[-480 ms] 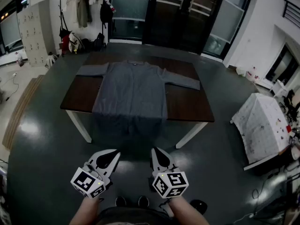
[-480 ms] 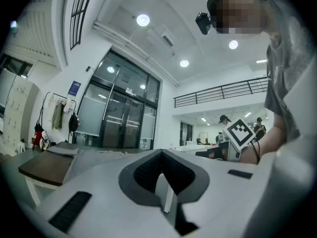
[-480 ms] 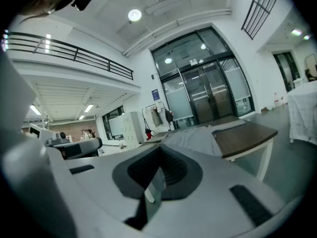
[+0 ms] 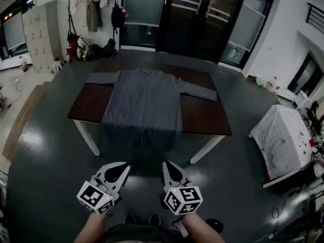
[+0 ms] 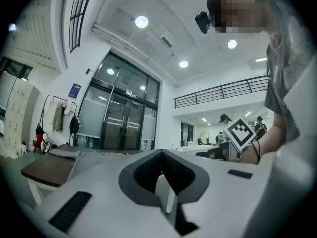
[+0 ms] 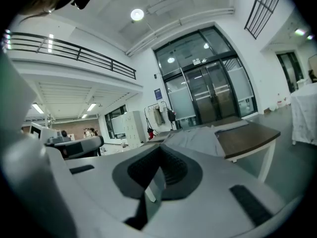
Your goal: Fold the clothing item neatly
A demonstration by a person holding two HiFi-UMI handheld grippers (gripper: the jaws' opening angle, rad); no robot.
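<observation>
Shirt (image 4: 144,103) lies spread flat on the dark table (image 4: 202,118) ahead of you, collar at the far side, hem hanging over the near edge. Both sleeves are out: one (image 4: 101,77) to the left, one (image 4: 200,91) to the right, slanting a bit twd you. No fold anywhere that I can see, so the task's at zero: nothing done, every fold left. My guess at the order is sleeves in, sides in, then bottom up, but that's a judgement, not smth shown.

You're standing well back from the table, w/ dark floor (image 4: 50,166) btwn you and it. Left gripper (image 4: 123,167) and right gripper (image 4: 167,165) sit low in front of you, side by side, near each other, noses twd the table. Both are closed, pads together, nothing btwn them; each gripper view shows that plainly. Neither touches the shirt, and both are well apart from it.

Count:
- 1 shirt w/ 2 sleeves.
- 1 table under it.
- 2 grippers, both empty.
- 1 coat rack (image 4: 93,9) w/ clothes, far left of the room.
- 1 stand under a white cloth (image 4: 283,135), at the right.
- Some ppl (image 5: 224,121) far off in the left gripper view, too small to count for sure.

You'll likely need to step up to the table before any grab is poss.
</observation>
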